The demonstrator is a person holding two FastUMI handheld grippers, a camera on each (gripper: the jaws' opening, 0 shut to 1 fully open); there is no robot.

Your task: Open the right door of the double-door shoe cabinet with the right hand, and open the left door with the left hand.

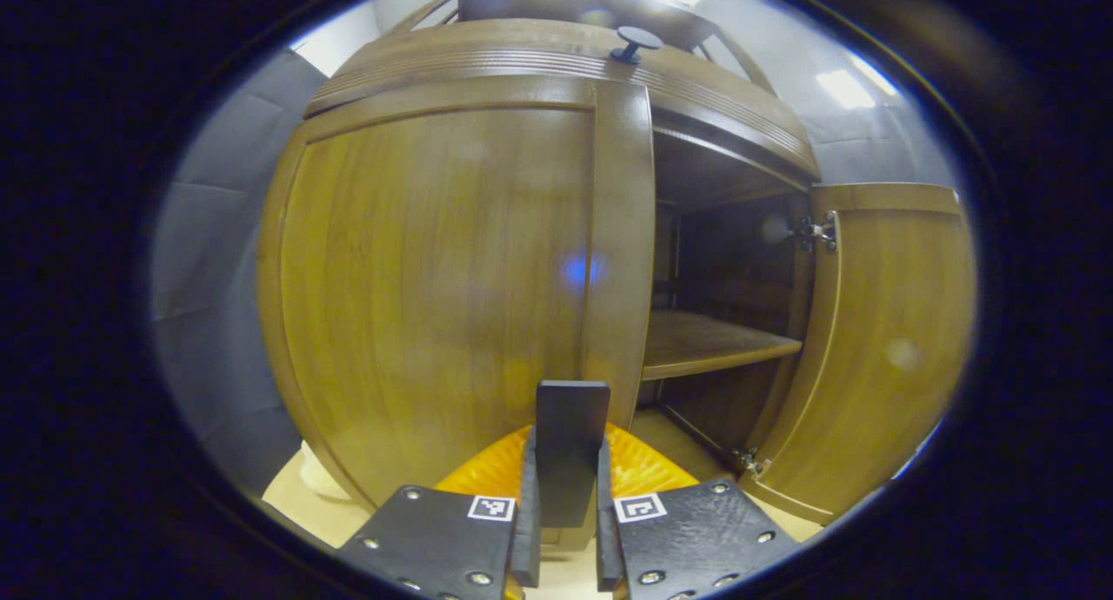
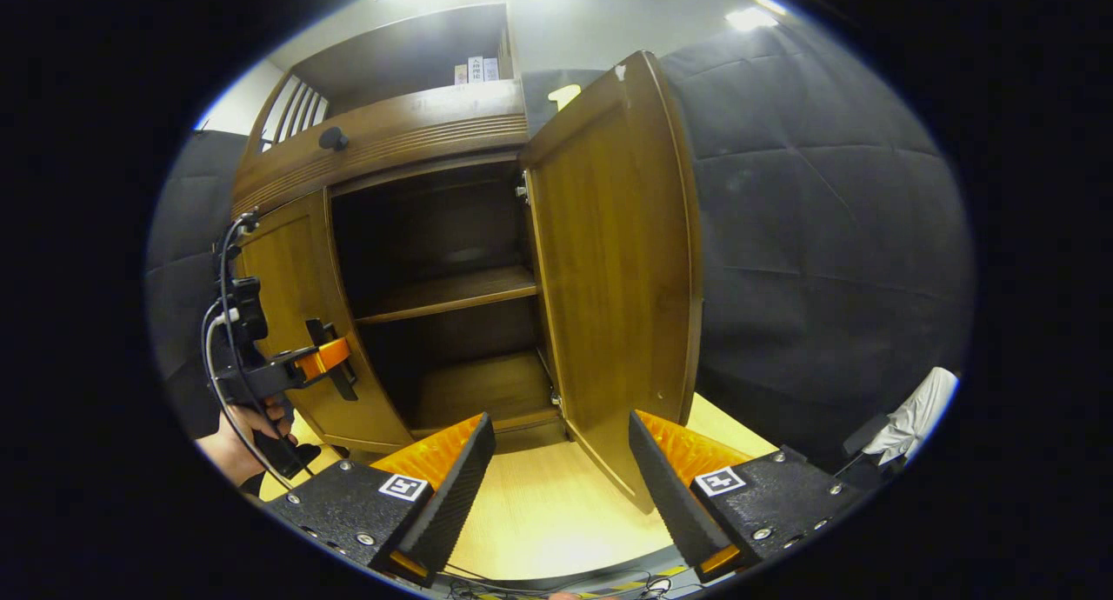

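The shoe cabinet (image 2: 383,139) stands on the pale worktop (image 2: 539,504) against the booth wall. Its right door (image 2: 617,261) is swung wide open, showing a dark inside with one shelf (image 2: 448,294); its left door (image 1: 435,270) is shut. A dark flat handle (image 1: 569,448) on the left door's inner edge sits between the left gripper (image 1: 565,539) jaws, which pinch it from both sides. In the right gripper view a hand (image 2: 248,443) holds that gripper at the left door. The right gripper (image 2: 561,487) hangs before the open door, touching nothing, jaws spread wide. A dark knob (image 1: 635,42) sits on the cabinet's top band.
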